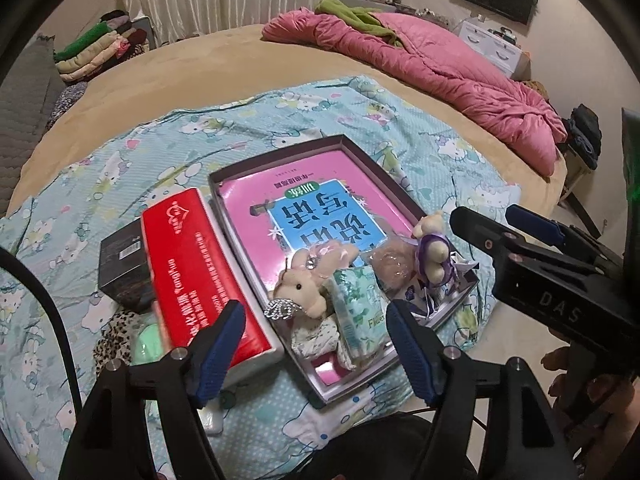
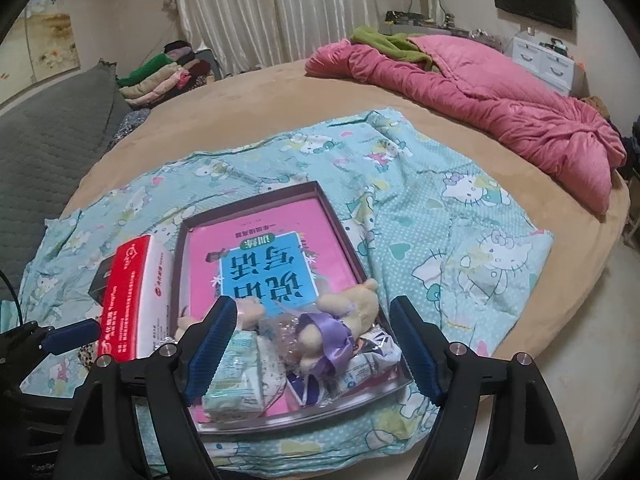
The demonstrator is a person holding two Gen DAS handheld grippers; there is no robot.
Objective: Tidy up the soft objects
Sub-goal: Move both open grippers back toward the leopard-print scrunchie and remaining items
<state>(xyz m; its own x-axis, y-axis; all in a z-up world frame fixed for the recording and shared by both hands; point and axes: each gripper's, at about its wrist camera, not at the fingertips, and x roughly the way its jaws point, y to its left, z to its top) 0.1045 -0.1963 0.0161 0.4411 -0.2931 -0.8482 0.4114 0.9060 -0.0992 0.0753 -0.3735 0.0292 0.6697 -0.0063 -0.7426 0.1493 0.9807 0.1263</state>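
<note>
Both grippers wide open, empty, over tray (image 2: 344, 236) at lower centre.
Next, probably: right gripper (image 2: 312, 348) closes on purple-ribbon bear (image 2: 336, 336); left gripper (image 1: 316, 352) idle.

Right gripper (image 1: 560, 308) body: "DAS"
Tissue pack (image 1: 360, 312), near in tray: "Flower", partly hidden
Red box (image 1: 200, 276): "YongYue", uncertain

We see the far half of the shallow box (image 1: 362, 160) free above the pink book (image 1: 256, 200); its near end is crowded with a plush rabbit (image 1: 300, 286), tissue pack (image 1: 360, 304) and purple-ribboned bear (image 1: 432, 244). The red carton (image 1: 200, 276) blocks the box's left wall. The patterned sheet (image 2: 460, 220) toward the bed's right edge lies open.
</note>
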